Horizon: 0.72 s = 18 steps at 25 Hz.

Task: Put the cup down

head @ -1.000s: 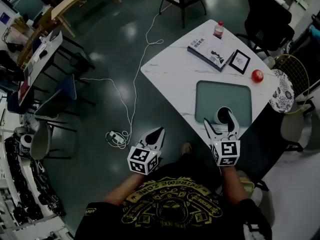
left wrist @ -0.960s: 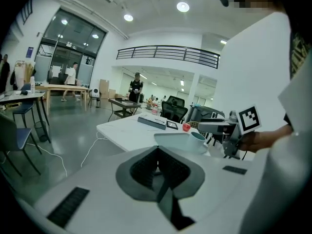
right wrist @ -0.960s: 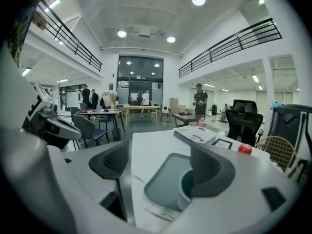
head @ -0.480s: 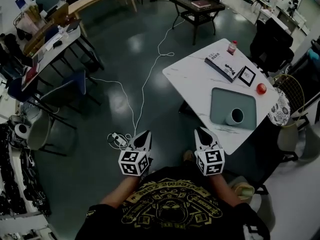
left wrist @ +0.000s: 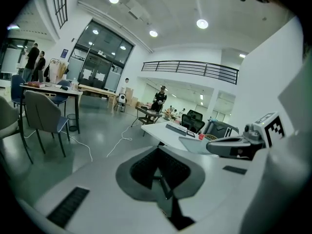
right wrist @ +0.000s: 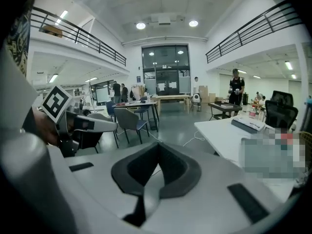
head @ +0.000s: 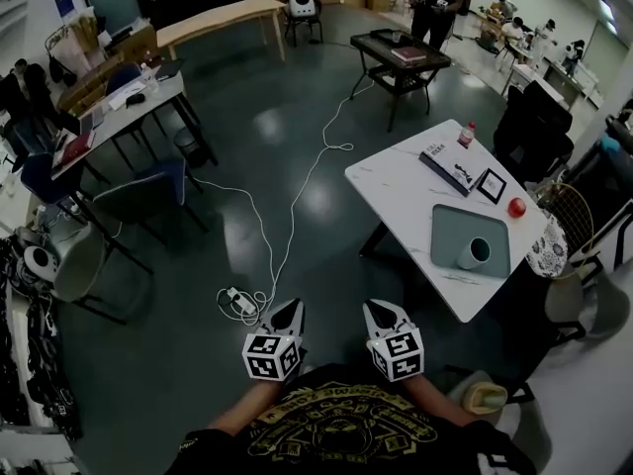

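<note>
Grippers sit close to the person's chest: the left gripper [head: 293,308] has its jaws pressed together on nothing, and the right gripper [head: 375,308] has just been closing, also empty. Farther off, the cup [head: 473,253] stands upright on the green mat [head: 450,228] near the tabletop's [head: 396,181] right edge. It looks delivered, so both tools are best kept clear. Only the head view shows the cup; the gripper views confirm the jaws.

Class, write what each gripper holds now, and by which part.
Nothing. The left gripper and the right gripper, whose jaws have just closed, are both shut and empty; the cup stands on the mat.
</note>
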### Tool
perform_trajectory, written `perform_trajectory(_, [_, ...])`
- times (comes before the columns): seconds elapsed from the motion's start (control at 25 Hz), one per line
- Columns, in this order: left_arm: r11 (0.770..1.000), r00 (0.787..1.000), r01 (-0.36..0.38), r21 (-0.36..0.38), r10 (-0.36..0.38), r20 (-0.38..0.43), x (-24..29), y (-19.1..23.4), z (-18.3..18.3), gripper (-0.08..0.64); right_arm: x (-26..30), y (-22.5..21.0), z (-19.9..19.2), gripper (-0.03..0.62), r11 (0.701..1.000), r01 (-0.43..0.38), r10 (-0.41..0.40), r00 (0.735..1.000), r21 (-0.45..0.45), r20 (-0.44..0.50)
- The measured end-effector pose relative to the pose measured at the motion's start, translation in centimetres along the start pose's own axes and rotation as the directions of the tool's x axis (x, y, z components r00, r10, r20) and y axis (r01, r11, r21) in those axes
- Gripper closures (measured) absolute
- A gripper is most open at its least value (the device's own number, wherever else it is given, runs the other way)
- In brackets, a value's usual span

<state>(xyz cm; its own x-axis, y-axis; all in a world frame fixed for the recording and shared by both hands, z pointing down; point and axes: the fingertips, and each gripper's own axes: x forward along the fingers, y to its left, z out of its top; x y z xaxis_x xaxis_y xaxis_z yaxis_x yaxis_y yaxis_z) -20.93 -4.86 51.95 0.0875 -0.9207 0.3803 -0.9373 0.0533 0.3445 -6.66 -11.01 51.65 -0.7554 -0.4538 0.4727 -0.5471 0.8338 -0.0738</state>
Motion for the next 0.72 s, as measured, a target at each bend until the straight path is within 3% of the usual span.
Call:
perform_trajectory(0.28, [0.999,0.999,-0.024,-0.041,0.025,0.025,-3.5,2.0,-1.7,0.549,0.3,5.1,1.0,0.584,0.997,-0.033,0.034,0.999,-0.075,0.005])
perform_trajectory(0.4, [0.997,0.998,-0.041,-0.060,0.043,0.034,-4.5,2.5,-2.1,0.551,0.4,6.9,-0.2,0.584,0.993,-0.076,0.074,0.997,-0.092,-0.019])
perform_trajectory(0.72, [0.998,0.998,-0.048,-0.040,0.050,0.045,-5.4,3.0,-2.1,0.551,1.5,8.8,-1.6,0.586,0.986,-0.125,0.122,0.992,-0.108,-0.038])
